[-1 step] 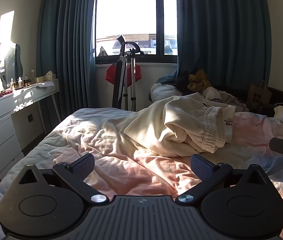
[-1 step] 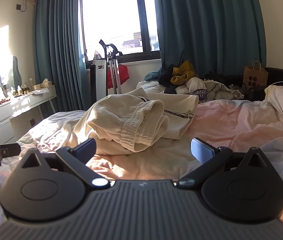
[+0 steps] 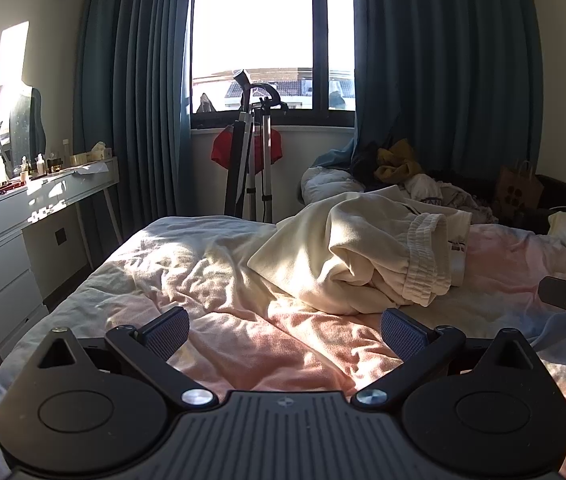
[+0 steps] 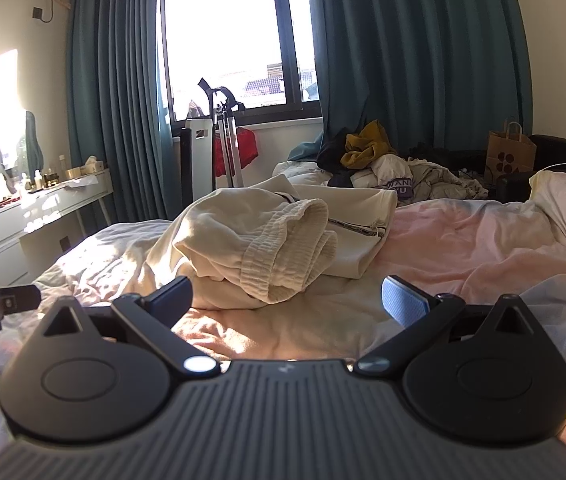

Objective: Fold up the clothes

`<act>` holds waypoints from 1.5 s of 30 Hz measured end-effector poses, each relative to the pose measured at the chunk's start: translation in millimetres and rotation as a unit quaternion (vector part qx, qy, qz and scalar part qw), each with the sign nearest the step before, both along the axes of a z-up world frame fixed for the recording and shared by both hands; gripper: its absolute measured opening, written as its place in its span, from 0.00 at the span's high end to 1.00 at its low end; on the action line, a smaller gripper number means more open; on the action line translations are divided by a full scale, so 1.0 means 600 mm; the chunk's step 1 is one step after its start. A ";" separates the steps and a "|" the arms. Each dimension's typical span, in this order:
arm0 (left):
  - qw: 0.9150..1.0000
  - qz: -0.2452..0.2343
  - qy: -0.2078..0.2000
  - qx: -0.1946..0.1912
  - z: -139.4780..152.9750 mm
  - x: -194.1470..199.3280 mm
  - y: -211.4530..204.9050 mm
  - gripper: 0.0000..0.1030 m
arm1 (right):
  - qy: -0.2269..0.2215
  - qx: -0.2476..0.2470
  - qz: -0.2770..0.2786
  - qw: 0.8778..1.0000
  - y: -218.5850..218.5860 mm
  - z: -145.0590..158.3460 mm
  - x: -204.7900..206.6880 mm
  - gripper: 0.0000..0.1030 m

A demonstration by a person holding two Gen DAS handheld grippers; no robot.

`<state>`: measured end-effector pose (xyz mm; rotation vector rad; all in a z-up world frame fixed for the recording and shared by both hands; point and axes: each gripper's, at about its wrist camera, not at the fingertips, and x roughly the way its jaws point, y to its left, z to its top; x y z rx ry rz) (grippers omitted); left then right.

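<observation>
While both tools hover low over the bed (image 3: pixel 211 248), the left gripper (image 3: pixel 283 330) has its blue pads spread wide apart, holding nothing and touching no cloth. Equally wide stands the right gripper (image 4: pixel 287 300), empty too. Ahead of both, the cream sweatpants (image 3: pixel 367 256) lie bunched in a heap mid-bed, ribbed waistband upturned, apart from either tool's fingers.

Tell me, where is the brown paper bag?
The brown paper bag stands far right in both views, past the bed, beside the clothes pile under the curtain.
</observation>
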<state>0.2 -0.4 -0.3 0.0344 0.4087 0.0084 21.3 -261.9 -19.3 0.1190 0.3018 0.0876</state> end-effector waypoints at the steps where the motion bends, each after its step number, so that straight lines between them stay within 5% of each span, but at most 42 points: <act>1: 1.000 0.000 0.000 0.000 0.000 0.000 0.000 0.00 | -0.001 0.001 -0.001 1.000 -0.002 0.001 -0.001 0.00; 45: 1.000 0.003 -0.016 -0.001 -0.001 -0.005 -0.001 0.00 | 0.012 0.004 0.003 1.000 -0.001 -0.005 0.004 0.00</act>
